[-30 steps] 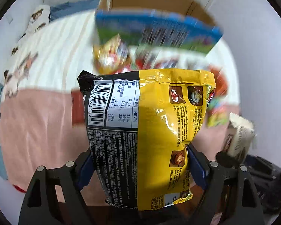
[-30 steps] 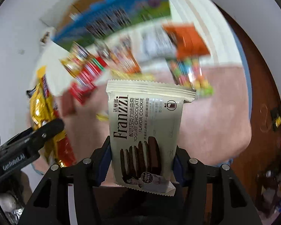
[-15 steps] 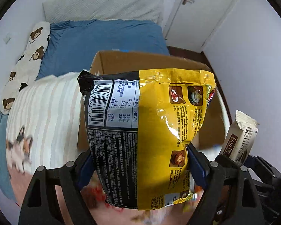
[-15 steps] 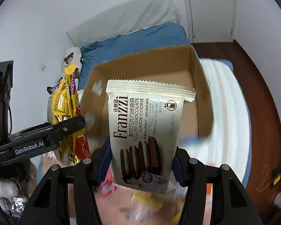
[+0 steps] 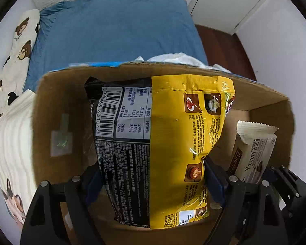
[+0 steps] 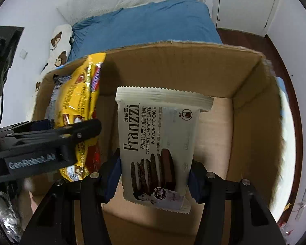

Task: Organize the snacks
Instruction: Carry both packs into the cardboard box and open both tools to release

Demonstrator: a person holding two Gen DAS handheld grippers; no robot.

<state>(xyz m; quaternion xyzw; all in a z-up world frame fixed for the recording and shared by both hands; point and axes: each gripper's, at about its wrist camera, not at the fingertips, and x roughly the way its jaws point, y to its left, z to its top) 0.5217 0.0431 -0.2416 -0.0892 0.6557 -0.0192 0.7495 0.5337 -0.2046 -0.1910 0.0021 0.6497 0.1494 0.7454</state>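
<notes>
Left gripper [image 5: 153, 180]: pinching the yellow noodle packet [image 5: 173, 143] by its sides, pointing down into the cardboard box [image 5: 51, 112].
Right gripper [image 6: 154, 178]: pinching the cream Franzzi cookie pack [image 6: 157, 138], hanging over the box floor.
Noodle packet: showing at 9 o'clock of the cookie pack in the right wrist view.
Box: sitting on the bed, blue bedding [image 5: 116, 28] lying at 12 o'clock beyond it.

Right gripper [image 6: 153, 175] clamped on cream Franzzi cookie pack [image 6: 157, 143] over open cardboard box [image 6: 253, 106], left gripper [image 6: 79, 130] beside it gripping yellow snack bag [image 6: 77, 98], blue bedding [image 6: 144, 26] behind.
</notes>
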